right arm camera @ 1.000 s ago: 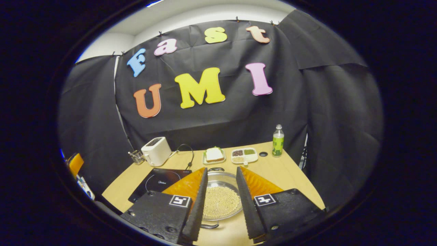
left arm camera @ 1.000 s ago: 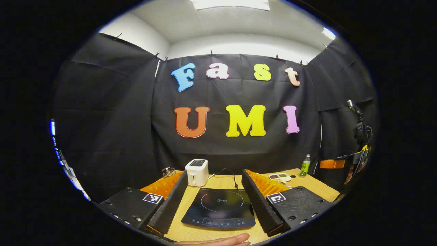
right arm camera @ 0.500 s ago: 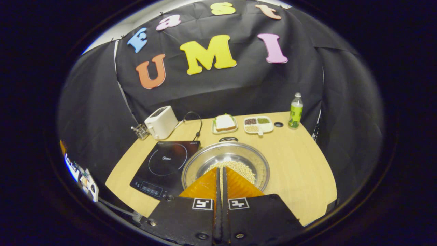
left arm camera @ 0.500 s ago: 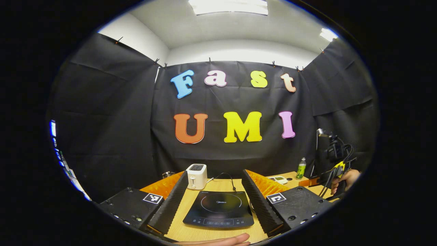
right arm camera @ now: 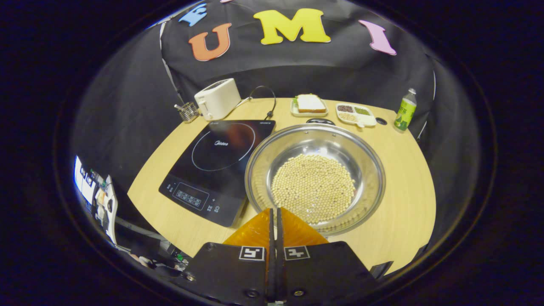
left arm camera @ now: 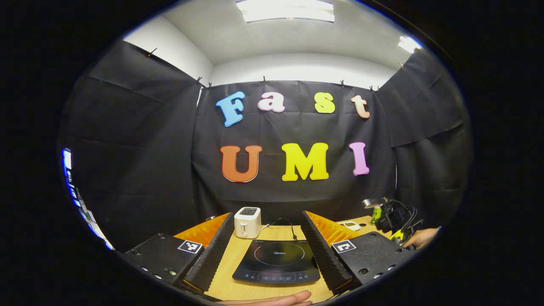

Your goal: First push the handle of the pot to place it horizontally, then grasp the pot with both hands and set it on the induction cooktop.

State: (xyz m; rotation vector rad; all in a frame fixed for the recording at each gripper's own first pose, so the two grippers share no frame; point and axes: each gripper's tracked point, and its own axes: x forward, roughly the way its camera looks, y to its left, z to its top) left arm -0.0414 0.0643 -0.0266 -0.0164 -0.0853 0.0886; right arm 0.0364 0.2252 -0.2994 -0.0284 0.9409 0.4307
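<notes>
Your right gripper has its jaws pressed together, tips over the near rim of the pot, which sits on the desk just right of the induction cooktop with pale beans inside. One dark pot handle lies at the far rim. Your left gripper has its jaws spread, framing the cooktop, whose ring carries a small brand word.

black gripper bodies, square markers, screws
</notes>
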